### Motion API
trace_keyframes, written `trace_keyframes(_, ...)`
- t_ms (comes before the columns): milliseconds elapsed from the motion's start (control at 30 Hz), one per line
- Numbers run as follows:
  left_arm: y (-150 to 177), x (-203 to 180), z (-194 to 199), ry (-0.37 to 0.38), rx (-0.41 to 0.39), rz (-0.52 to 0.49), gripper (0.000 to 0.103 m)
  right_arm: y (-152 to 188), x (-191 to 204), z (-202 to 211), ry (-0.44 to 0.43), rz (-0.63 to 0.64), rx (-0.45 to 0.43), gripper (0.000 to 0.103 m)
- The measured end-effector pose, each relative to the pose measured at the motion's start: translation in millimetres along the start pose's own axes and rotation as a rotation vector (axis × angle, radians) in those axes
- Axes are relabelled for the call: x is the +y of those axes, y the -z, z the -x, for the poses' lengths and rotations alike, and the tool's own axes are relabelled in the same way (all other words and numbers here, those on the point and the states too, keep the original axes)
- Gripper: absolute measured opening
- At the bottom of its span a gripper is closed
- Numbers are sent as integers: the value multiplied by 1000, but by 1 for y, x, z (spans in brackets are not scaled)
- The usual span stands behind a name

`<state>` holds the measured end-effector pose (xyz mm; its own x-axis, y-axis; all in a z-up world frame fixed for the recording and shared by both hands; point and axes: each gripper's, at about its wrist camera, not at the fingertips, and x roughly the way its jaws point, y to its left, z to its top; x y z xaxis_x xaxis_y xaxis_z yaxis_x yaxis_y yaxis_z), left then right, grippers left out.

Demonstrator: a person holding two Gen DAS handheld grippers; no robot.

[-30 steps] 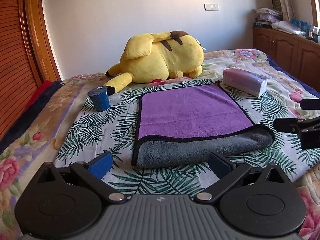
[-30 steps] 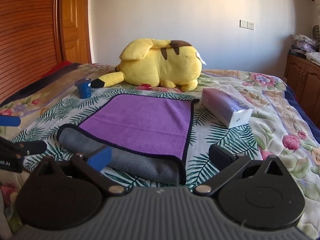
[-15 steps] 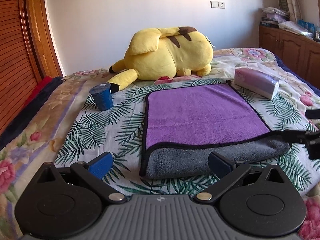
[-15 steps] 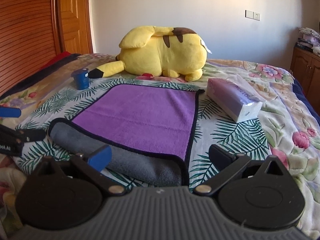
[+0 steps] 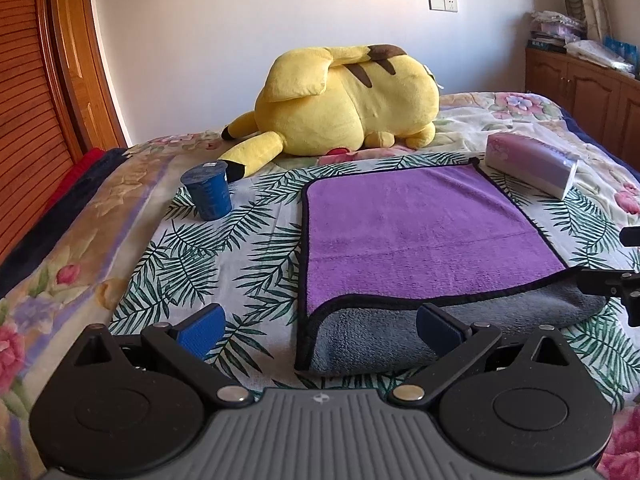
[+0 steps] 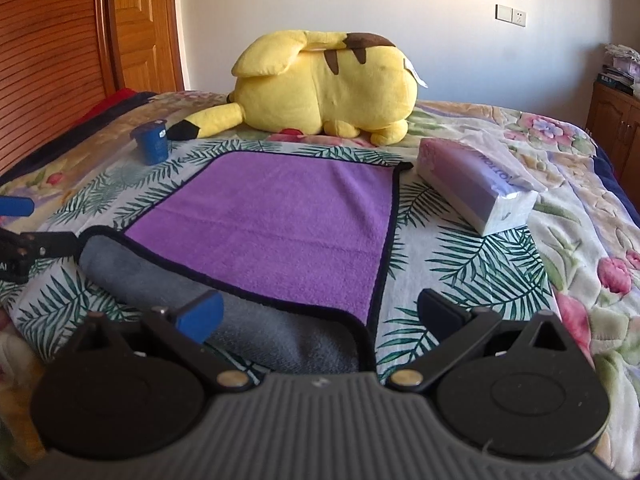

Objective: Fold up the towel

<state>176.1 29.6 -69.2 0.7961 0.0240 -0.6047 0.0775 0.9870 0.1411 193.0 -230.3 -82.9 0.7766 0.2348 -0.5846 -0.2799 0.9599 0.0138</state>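
A purple towel (image 5: 420, 232) with a black hem lies flat on the bed; its near edge is turned up and shows the grey underside (image 5: 384, 336). It also shows in the right wrist view (image 6: 280, 224). My left gripper (image 5: 320, 326) is open and empty, low over the towel's near left corner. My right gripper (image 6: 320, 310) is open and empty, low over the near right corner. Each gripper shows at the edge of the other's view: the right one (image 5: 620, 284), the left one (image 6: 24, 248).
A yellow plush toy (image 5: 344, 100) lies behind the towel. A blue cup (image 5: 208, 190) stands to the left of the towel. A tissue pack (image 5: 532, 162) lies at its far right corner. A wooden cabinet (image 5: 584, 88) stands at the right, a wooden door (image 6: 136, 24) at the left.
Both grippers have moved forward and lower toward the towel's near corners. The towel has not moved and both grippers stay open.
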Motion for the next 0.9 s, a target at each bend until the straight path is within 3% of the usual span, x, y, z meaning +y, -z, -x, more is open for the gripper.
trace_keyframes(367, -3, 12, -20, 34, 22, 32, 98, -3, -11, -11, 3, -14, 24, 103)
trace_keyframes(500, -4, 15, -25, 55, 29, 47, 89, -3, -14, -14, 0, -16, 38, 102)
trace_keyframes(600, -4, 17, -30, 68, 40, 55, 83, -2, -15, -18, -10, -17, 59, 87)
trace_keyframes(900, 5, 25, -47, 80, 101, 76, 64, 3, -16, -26, -30, -20, 112, 83)
